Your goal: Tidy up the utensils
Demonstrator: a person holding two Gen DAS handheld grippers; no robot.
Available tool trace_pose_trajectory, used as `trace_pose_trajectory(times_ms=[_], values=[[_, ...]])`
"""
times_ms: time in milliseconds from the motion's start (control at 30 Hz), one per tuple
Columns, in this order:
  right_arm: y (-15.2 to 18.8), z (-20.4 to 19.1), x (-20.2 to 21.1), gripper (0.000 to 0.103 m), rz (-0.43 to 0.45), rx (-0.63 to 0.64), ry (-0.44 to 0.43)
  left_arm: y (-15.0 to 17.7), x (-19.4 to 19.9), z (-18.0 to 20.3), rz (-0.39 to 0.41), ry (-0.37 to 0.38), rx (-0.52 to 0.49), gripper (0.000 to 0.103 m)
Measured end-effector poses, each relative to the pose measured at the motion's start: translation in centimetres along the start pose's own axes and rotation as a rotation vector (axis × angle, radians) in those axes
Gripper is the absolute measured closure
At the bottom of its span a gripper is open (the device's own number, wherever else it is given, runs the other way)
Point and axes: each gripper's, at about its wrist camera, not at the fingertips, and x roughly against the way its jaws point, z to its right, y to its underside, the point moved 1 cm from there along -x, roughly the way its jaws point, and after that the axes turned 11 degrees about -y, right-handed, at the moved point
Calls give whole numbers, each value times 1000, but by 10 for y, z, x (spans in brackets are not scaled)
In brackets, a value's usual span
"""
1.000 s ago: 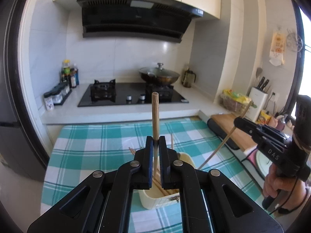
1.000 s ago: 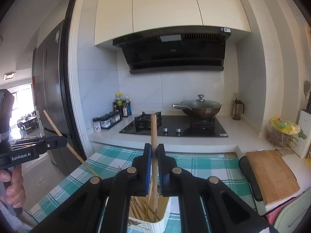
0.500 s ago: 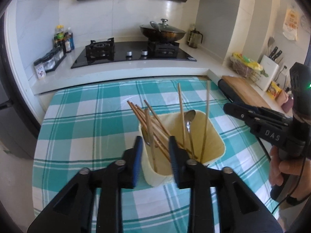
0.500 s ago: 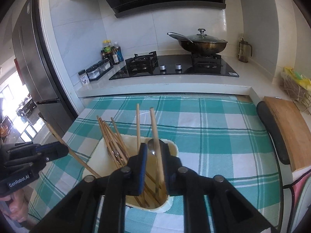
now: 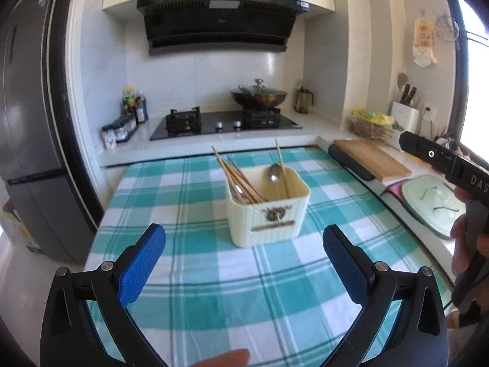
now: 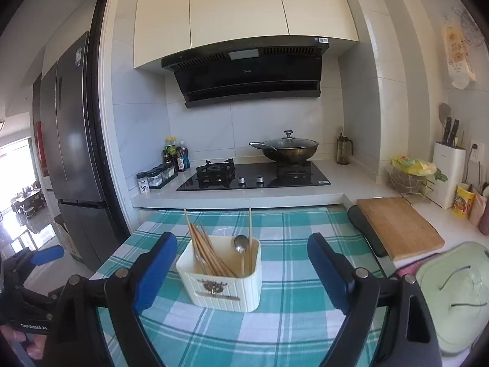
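Note:
A cream utensil holder (image 5: 269, 211) stands on the teal checked tablecloth (image 5: 198, 275); it also shows in the right wrist view (image 6: 223, 278). It holds several wooden chopsticks (image 5: 241, 180) and a metal spoon (image 5: 274, 175). My left gripper (image 5: 244, 244) is open and empty, drawn back in front of the holder. My right gripper (image 6: 241, 260) is open and empty, also back from the holder. The right gripper's body shows at the right edge of the left wrist view (image 5: 443, 159).
A wooden cutting board (image 6: 397, 226) and a pale green lid (image 6: 455, 293) lie to the right. A gas hob (image 6: 253, 177) with a lidded wok (image 6: 287, 148) is behind the table. Condiment jars (image 6: 159, 177) and a fridge (image 6: 73, 140) are at the left.
Both grippers let go of their chopsticks into the holder, opened wide and pulled back from it.

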Motion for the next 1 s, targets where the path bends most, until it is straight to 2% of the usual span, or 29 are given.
trace_pose_trajectory(times_ms=[133, 267, 400, 467, 600, 1000], values=[[31, -12, 28, 0, -30, -28, 10, 15, 16, 5, -2, -64, 26, 0], [48, -26, 42, 0, -67, 14, 8, 15, 26, -1, 1, -93, 73, 0], [54, -40, 53, 0, -98, 61, 24, 14, 35, -4, 20, -185, 73, 0], [53, -45, 55, 0, -109, 74, 36, 13, 40, -5, 29, -208, 71, 0], [50, -54, 58, 0, -108, 87, 38, 15, 44, -6, 20, -191, 80, 0], [49, -69, 62, 0, -112, 109, 37, 15, 54, 2, 34, -219, 58, 0]])
